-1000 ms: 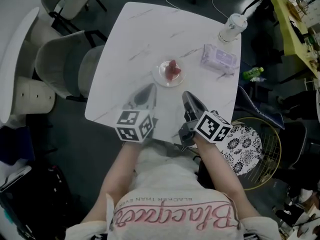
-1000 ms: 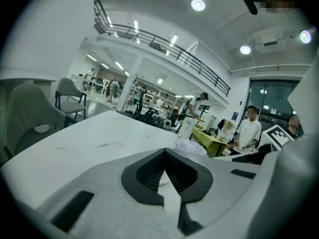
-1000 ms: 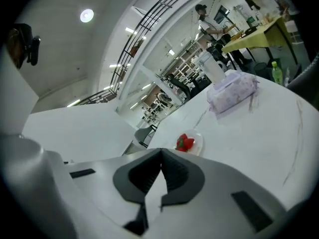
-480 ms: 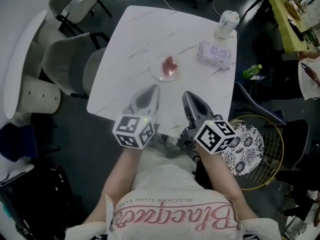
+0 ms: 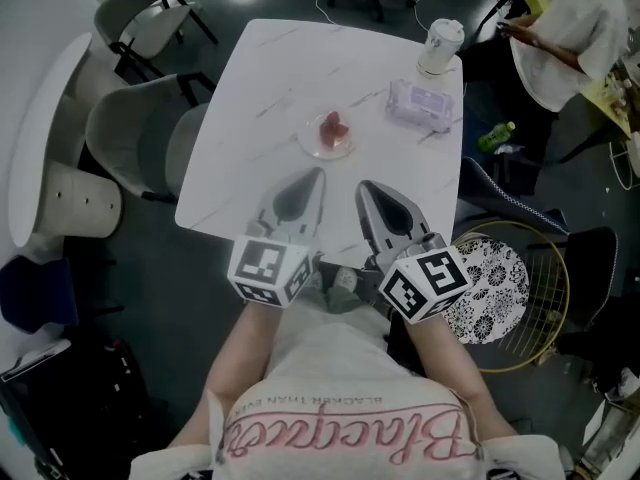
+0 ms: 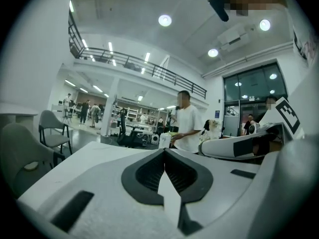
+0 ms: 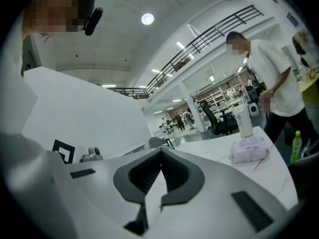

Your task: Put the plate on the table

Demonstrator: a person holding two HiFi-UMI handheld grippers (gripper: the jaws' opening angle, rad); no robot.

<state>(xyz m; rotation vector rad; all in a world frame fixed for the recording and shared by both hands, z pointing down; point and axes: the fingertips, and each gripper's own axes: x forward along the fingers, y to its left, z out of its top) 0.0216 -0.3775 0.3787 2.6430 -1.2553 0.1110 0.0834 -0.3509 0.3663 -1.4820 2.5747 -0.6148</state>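
Observation:
A small clear plate with a red piece on it sits near the middle of the white marble table. My left gripper hovers over the table's near edge, a short way in front of the plate, shut and holding nothing. My right gripper is beside it, also shut and empty. In the left gripper view the jaws of the left gripper meet at the tip. In the right gripper view the right gripper looks level across the table. The plate is hidden in both gripper views.
A lidded cup and a pack of tissues stand at the table's far right corner. Grey chairs are at the left. A patterned round seat in a wire frame is at the right. A person stands beyond the table.
Both grippers have risen toward the head camera and rolled, still shut and empty. The plate stays on the table. A person has come into view at the upper right.

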